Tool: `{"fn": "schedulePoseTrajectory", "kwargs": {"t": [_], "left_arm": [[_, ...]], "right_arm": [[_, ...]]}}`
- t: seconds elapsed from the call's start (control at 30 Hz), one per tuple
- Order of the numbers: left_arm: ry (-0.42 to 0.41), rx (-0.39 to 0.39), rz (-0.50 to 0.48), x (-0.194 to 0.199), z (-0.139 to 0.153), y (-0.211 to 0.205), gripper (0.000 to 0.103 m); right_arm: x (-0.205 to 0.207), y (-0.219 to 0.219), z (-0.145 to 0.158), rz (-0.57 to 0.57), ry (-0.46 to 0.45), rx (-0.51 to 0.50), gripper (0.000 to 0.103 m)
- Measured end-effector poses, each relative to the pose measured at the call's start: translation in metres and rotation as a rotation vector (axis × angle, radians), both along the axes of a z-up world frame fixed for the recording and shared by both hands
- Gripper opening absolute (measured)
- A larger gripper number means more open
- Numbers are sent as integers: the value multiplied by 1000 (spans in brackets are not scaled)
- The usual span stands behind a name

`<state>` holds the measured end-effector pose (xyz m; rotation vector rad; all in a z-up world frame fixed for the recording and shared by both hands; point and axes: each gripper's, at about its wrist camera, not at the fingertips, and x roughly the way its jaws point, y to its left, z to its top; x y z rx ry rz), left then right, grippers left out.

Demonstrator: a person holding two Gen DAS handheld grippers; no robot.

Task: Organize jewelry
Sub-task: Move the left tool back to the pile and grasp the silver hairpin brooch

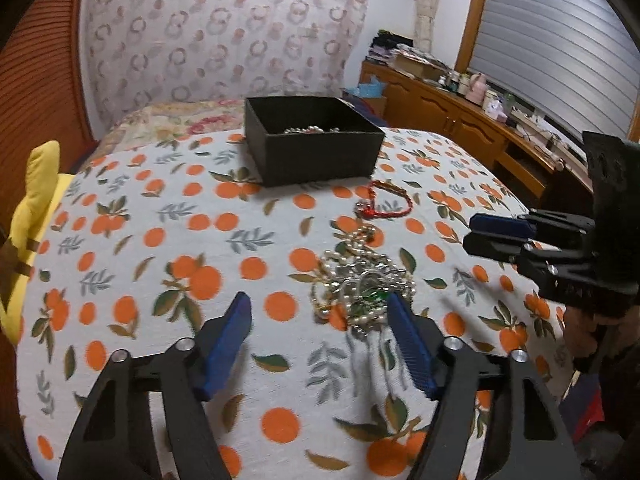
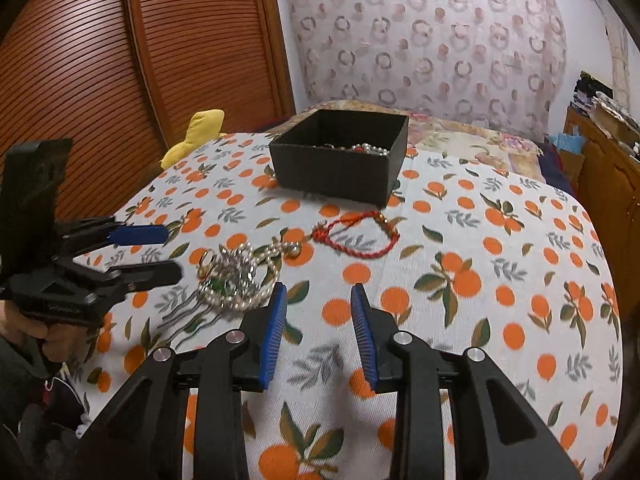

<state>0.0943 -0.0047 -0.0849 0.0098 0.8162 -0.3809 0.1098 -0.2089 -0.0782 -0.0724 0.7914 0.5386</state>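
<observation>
With both the left tool [image 1: 318,312] and right tool [image 2: 318,304] released and empty, grabbing the tangled heap of pearl strands and silver chains [image 1: 360,280] may drag the near red cord bracelet [image 1: 386,200] along.

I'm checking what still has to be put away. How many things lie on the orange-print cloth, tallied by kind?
Black box, some jewelry already inside: 1
Red cord bracelet: 1
Tangled heap of pearl strands and silver pieces, single pieces too knotted to count: 1
Total: 3 on the cloth
</observation>
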Motion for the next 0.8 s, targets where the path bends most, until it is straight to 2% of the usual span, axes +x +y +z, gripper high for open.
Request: {"fn": "schedulePoseTrajectory", "kwargs": {"t": [0.13, 0.27, 0.33, 0.4, 0.53, 0.8], "left_arm": [[27, -12, -11, 8, -4, -6, 48], [54, -33, -10, 14, -9, -7, 39], [64, -39, -9, 16, -11, -8, 29], [69, -40, 2, 19, -13, -7, 25], [80, -56, 9, 20, -16, -2, 6], [51, -51, 35, 14, -12, 12, 5]], "right_arm": [[-7, 0, -3, 1, -1, -16, 36], [-10, 2, -4, 11, 3, -14, 36], [-11, 4, -5, 16, 5, -14, 36], [-12, 5, -6, 21, 9, -14, 36], [-14, 13, -7, 42, 12, -20, 36], [-13, 34, -12, 100, 18, -45, 36]]}}
